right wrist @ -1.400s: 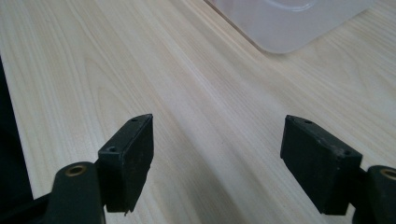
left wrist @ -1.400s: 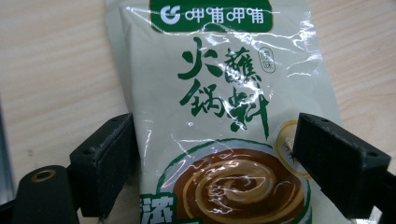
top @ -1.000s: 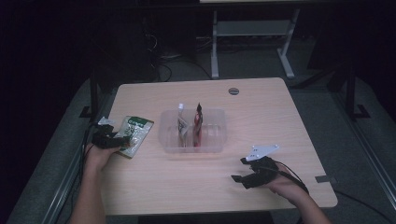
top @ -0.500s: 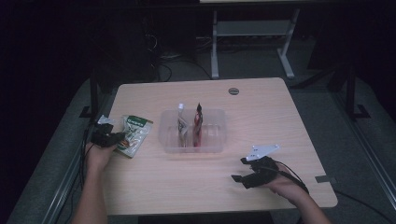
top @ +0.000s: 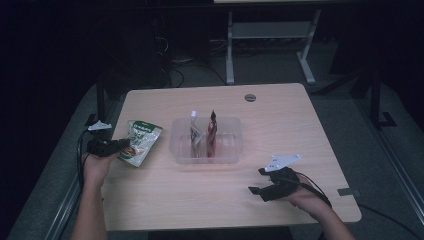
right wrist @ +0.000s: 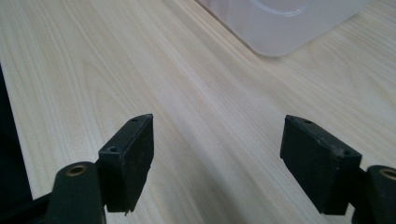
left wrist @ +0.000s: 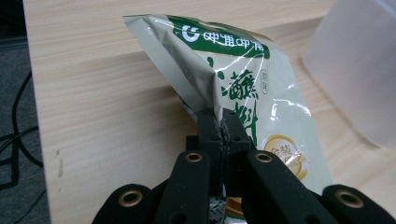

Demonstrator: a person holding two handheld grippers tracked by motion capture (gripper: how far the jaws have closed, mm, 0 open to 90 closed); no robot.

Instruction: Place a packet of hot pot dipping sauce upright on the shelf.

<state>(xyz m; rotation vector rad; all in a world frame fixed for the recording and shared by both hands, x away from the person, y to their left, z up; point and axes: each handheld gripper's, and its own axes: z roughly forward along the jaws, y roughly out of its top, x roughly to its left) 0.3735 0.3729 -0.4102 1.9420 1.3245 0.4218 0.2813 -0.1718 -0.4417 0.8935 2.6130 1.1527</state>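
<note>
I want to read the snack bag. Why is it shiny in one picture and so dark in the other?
In the left gripper view the snack bag is close and lit, with white glare streaks on its foil; the clear tub beside it is blurred. In the high view the room is dim, so the bag looks small, its print unreadable.

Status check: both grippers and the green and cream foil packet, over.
Left gripper clamped on green and cream foil packet, one edge lifted off table. Right gripper open, empty, over bare wood. Clear plastic tub beside packet, apart.

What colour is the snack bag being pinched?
The snack bag is pale beige with green lettering and a gold round badge, clearest in the left gripper view.
</note>
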